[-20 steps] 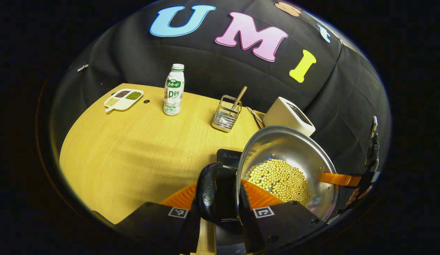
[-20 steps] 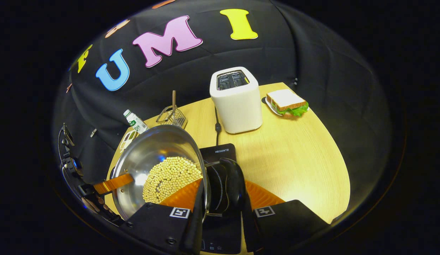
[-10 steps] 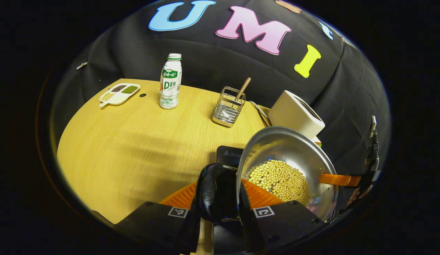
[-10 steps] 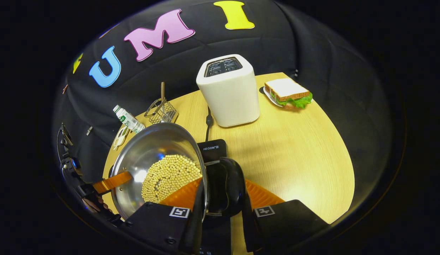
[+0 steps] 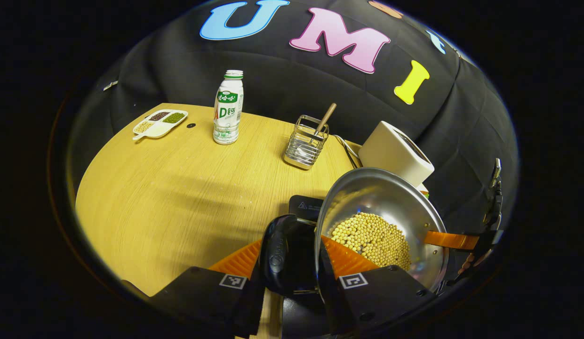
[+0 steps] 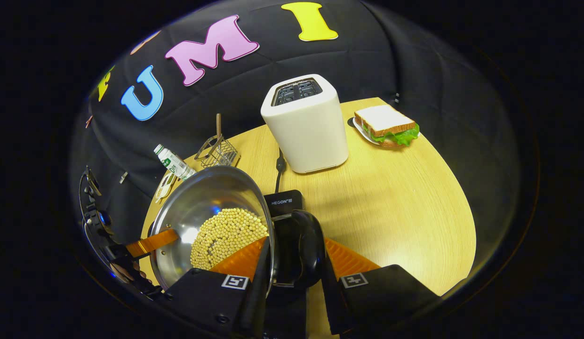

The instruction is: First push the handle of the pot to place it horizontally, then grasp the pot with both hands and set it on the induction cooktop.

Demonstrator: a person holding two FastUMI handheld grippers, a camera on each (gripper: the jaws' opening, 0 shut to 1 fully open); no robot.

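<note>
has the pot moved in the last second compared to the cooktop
Yes. In the right gripper view the pot has moved back over the cooktop, leaving less of it uncovered beyond the rim.

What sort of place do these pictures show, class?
Probably a mock kitchen set up in a booth: a toaster, an induction cooktop and a steel pot of soybeans on a wooden table.

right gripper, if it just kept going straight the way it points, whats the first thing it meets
The right gripper is already clamped on the pot by its black side handle. Straight beyond that lies the induction cooktop, then probably the toaster; depth is hard to judge here.
</note>
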